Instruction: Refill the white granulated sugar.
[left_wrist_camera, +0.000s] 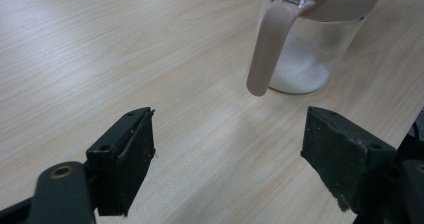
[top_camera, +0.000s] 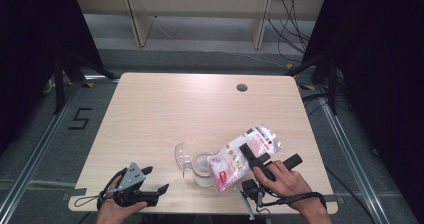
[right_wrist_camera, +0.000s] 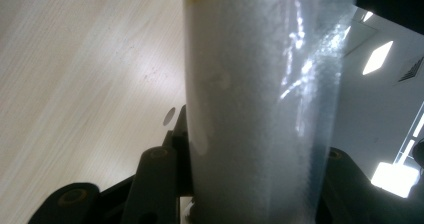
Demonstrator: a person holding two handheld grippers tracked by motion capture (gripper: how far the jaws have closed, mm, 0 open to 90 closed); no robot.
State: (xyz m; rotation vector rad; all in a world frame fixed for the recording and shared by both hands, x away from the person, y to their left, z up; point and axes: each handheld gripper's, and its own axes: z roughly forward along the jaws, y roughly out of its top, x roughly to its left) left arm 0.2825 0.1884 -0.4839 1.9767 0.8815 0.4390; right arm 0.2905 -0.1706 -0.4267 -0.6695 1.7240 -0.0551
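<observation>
A clear jar with a pink rim stands near the table's front edge, its clear lid flipped open to the left. In the left gripper view the jar holds a little white powder, and a pink strap hangs down its side. My right gripper is shut on a clear plastic bag with a red label, tilted with its lower end at the jar's mouth. White granules fill the bag between the right gripper's jaws. My left gripper rests open to the jar's left, and its open jaws hold nothing.
The light wooden table has a round cable hole at the back right. Dark curtains and metal frames stand on both sides. Cables lie on the floor beyond the table's far edge.
</observation>
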